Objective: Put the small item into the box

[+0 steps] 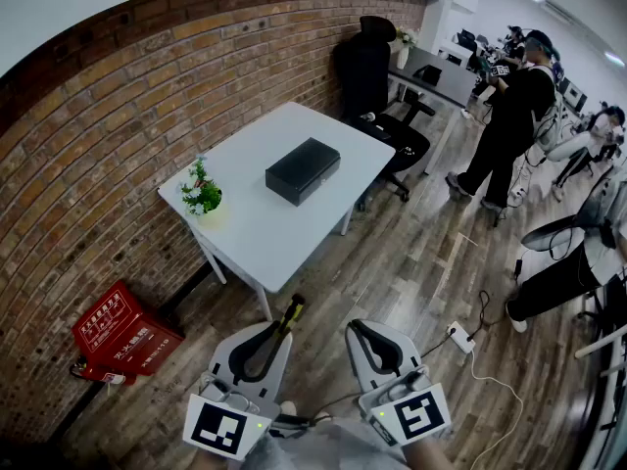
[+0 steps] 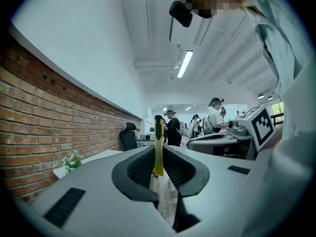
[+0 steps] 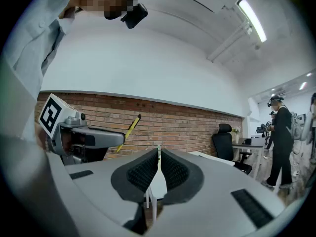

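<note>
Cutter (image 2: 158, 147) gripped, black box (image 1: 303, 170) well apart on the desk (image 1: 265, 238)
Left gripper (image 1: 278, 329) jaws clench it for carrying; right gripper (image 3: 158, 158) jaws are pressed together, empty.

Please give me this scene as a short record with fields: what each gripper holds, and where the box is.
left gripper: jaws shut on yellow utility knife
right gripper: jaws shut, nothing between
black box: closed, on white table
potted plant: table corner, apart from box
task stage: knife not yet in box
</note>
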Available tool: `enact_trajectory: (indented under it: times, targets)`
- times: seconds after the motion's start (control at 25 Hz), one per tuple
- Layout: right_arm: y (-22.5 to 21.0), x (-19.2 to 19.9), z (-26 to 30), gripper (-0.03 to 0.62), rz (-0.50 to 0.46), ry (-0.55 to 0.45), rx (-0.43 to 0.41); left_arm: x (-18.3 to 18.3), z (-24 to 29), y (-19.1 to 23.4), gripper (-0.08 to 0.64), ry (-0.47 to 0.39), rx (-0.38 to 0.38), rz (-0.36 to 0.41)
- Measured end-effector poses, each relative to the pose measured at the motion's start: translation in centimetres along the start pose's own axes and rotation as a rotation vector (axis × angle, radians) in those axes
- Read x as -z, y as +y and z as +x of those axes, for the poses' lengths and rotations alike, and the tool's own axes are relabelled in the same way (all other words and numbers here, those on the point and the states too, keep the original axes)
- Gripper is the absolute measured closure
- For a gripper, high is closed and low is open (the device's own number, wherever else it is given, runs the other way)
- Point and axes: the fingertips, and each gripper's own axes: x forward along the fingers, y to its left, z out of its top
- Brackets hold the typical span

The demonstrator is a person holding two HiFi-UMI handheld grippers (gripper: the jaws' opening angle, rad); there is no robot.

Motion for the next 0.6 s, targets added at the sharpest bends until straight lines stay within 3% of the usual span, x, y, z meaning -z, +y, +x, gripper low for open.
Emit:
enact_trajectory:
  times: [0.6]
  targets:
    - [-0.8,0.2,-0.8,0.541,0.010,-0.002,-0.014,-0.2,0.5,-1.3,0.494,-0.004,-0.008,0.003]
